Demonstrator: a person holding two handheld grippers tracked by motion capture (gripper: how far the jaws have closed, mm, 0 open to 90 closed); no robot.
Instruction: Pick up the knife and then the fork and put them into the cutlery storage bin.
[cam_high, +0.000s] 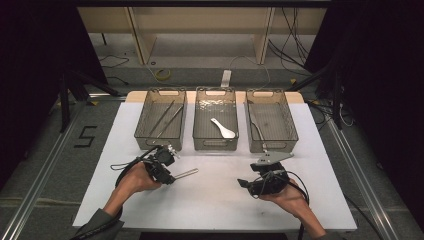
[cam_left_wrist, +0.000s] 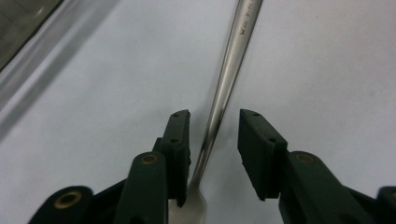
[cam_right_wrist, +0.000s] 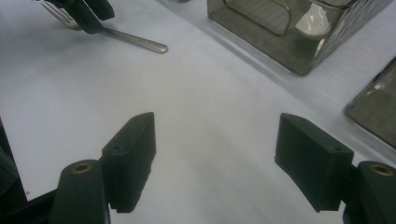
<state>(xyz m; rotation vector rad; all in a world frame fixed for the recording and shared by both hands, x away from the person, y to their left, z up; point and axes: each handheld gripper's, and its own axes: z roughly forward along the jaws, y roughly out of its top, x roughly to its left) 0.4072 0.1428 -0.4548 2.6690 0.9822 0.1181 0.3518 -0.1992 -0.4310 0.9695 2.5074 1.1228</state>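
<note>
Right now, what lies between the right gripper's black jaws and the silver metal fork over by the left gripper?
Only bare white table. In the right gripper view, nothing lies between the right gripper and the silver metal fork, which sits between the left gripper's jaws.

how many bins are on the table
3, in a row at the table's far edge: left bin with chopsticks, middle bin with a spoon, right bin.

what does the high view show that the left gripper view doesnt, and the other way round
High view: three bins, a white spoon in the middle one, the right claw. Left gripper view: a stamped mark on the handle, and a gap beside it to one pad. Both: the fork on the white table, between the left claw's open jaws.
</note>
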